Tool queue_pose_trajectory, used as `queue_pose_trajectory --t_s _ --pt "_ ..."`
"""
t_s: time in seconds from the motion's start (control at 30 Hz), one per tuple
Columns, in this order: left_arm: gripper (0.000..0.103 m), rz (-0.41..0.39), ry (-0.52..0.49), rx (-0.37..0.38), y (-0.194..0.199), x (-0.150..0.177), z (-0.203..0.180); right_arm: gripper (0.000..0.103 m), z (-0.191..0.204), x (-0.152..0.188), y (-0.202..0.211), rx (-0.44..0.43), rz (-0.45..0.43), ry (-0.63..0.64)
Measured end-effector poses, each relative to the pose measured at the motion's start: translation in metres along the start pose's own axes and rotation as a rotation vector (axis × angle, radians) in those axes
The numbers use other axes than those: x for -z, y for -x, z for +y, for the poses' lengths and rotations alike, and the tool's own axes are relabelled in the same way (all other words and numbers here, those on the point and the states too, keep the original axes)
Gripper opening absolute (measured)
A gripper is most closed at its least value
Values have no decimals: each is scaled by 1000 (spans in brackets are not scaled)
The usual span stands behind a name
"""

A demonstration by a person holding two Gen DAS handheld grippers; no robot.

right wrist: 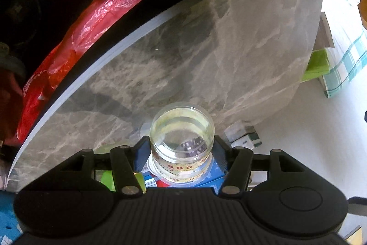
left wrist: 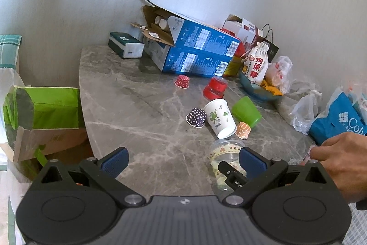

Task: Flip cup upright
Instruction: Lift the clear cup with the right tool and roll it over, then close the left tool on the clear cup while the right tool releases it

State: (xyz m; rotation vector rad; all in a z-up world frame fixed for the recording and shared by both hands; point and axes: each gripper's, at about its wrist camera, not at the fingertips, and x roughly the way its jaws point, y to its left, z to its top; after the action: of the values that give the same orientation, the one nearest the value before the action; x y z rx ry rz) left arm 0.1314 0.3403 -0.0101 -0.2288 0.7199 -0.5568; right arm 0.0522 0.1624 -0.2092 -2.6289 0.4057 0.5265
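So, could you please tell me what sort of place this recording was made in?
Probably a lived-in home: a marble-look table against a plain wall, cluttered with a tissue pack, opened blue cartons and plastic shopping bags.

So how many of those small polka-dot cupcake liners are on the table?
3. The red liner sits near the blue boxes; the purple liner lies left of the white paper cup; the orange liner is by its mouth. Clutter might hide more.

Both wrist views over table [left wrist: 128, 93]
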Motion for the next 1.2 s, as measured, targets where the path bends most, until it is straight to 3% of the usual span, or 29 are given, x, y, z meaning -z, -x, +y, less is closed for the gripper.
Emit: queue_pose_trajectory --t_s 0.27,0.37,0.43,0.6,0.7,0.8,0.9,1.03,1.1,1.2 --pt "103 64 -9 9 -16 -1 -4 75 3 -3 9 17 -15 -46" --pt "103 107 -30 7 -27 -7 -14 88 3 4 22 49 -31 -109" --pt "103 146 -57 2 -38 -14 -24 102 9 10 32 83 -43 -182" --pt "103 223 -90 -28 -72 -26 -49 102 21 34 60 89 -87 -538" --pt "103 270 -93 -37 -90 -26 -64 102 25 61 70 17 -133 -917" --pt "103 293 -127 -71 -106 -24 -81 102 35 100 80 -68 -243 -1386" --pt "103 305 -150 -109 -120 -17 -92 102 56 139 80 -193 -391 -1904" --pt "103 316 -132 -143 -132 -13 -97 102 101 179 83 -290 -605 -2580" --pt "103 313 -133 -149 -136 -11 -102 102 125 187 87 -258 -681 -2832" --pt "103 339 -152 -160 -144 -7 -111 102 143 187 95 -141 -684 -2982"
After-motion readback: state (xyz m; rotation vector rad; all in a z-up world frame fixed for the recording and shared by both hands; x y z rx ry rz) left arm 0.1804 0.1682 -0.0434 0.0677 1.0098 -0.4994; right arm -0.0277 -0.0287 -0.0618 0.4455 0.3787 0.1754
